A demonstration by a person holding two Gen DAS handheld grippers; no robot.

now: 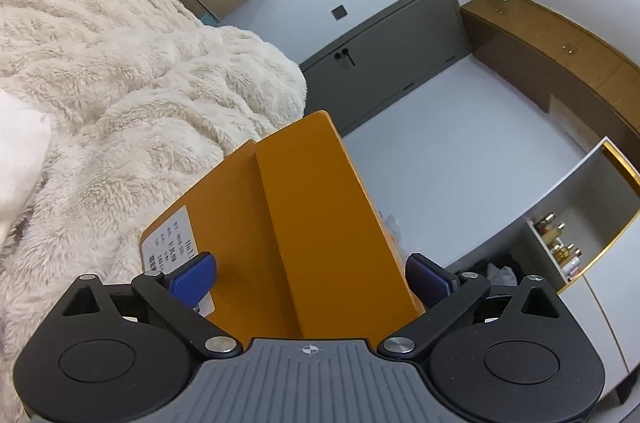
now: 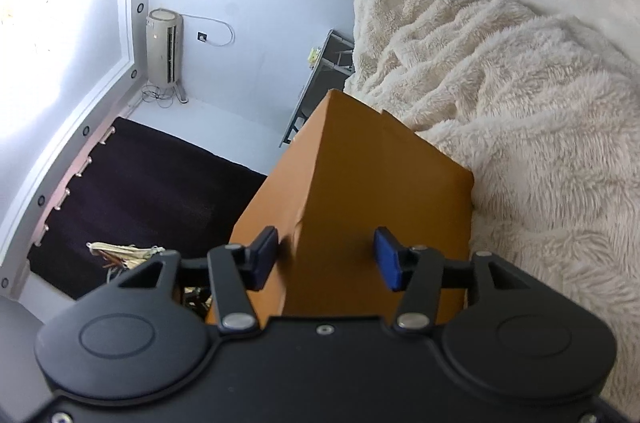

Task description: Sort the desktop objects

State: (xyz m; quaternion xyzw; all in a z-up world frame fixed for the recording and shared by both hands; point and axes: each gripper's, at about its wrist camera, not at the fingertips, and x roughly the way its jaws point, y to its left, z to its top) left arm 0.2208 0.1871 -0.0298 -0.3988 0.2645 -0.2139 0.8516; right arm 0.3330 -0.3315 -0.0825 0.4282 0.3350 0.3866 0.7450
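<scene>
Clearly the orange box [image 1: 320,223] lay against the fluffy blanket [image 1: 120,83], long axis running away from both cameras; looked like stiff, light card with smooth sides, best taken across its near end; left gripper [image 1: 310,277] was spread wide around it, pads clear; right gripper [image 2: 326,259] straddled the near corner, pads apparently just off.

Box [image 1: 312,223] between left gripper [image 1: 312,277] fingers, blanket [image 1: 120,71] left, cabinet [image 1: 384,51] behind
</scene>
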